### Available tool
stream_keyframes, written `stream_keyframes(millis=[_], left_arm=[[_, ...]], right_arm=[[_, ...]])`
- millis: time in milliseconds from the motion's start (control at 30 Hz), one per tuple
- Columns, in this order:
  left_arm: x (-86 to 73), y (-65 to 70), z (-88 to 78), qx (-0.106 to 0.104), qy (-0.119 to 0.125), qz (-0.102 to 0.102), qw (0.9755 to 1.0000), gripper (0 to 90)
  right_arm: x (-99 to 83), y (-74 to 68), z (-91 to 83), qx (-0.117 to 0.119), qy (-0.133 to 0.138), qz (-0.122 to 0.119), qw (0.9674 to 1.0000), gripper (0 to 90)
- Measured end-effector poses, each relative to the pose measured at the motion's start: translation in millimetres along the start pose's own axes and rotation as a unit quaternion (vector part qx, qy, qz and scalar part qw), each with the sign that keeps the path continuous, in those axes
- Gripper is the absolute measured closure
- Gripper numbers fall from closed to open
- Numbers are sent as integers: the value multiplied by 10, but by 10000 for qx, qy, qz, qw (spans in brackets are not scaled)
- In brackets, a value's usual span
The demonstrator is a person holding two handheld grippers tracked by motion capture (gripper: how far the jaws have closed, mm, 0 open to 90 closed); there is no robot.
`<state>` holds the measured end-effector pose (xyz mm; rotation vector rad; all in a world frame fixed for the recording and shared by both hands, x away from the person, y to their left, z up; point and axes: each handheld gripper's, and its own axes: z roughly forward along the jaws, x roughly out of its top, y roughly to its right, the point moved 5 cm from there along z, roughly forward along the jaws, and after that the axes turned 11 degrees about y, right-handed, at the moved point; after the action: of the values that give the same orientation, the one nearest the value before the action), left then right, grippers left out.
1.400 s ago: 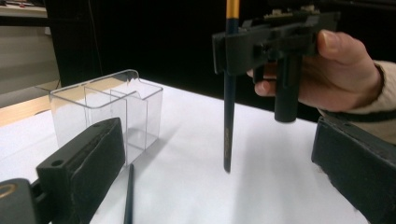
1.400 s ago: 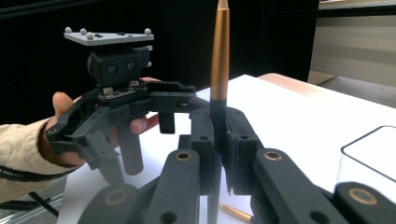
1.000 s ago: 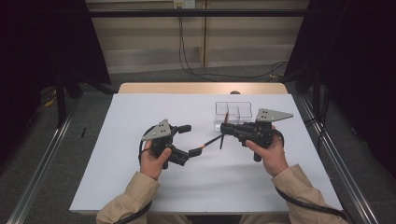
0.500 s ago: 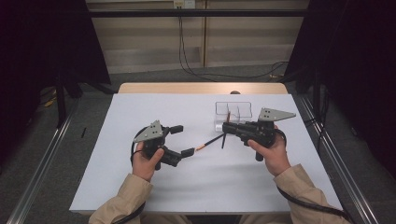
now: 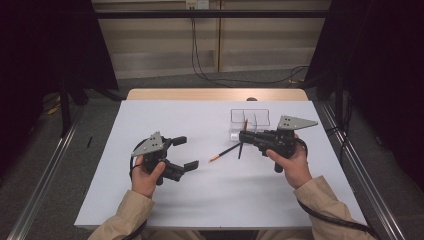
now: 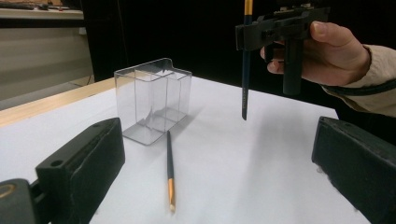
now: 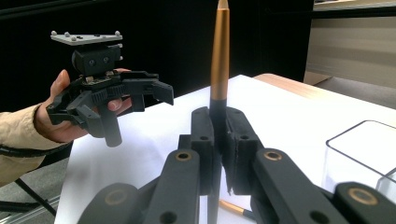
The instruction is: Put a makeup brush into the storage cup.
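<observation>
- Our right claw (image 5: 243, 136) is clamped on a pencil (image 7: 219, 60), held upright above the white worktop (image 5: 165, 115), just beside the clear box (image 6: 153, 99)
- Our left claw (image 5: 182, 152) stands apart, holding nothing
- A second pencil (image 5: 226, 151) lies flat on the worktop between our two claws

Your left tool (image 5: 184, 152) sits low in your left hand (image 5: 146, 172), jaws spread wide and pointing right; your right tool (image 5: 243, 136), gripped by your right hand (image 5: 289, 162), has its jaws clamped together, pointing left
</observation>
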<state>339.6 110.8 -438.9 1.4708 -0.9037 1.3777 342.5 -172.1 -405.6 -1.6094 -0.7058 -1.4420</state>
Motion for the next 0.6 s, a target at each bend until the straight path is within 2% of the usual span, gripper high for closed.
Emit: stream_keyframes(millis=[267, 600], left_arm=[[36, 1, -131, 63, 32, 57, 10000, 26], [52, -54, -376, 294, 23, 100, 9995, 26]], right_arm=[[10, 6, -15, -8, 19, 11, 10000, 833], [19, 14, -25, -21, 20, -17, 10000, 833]])
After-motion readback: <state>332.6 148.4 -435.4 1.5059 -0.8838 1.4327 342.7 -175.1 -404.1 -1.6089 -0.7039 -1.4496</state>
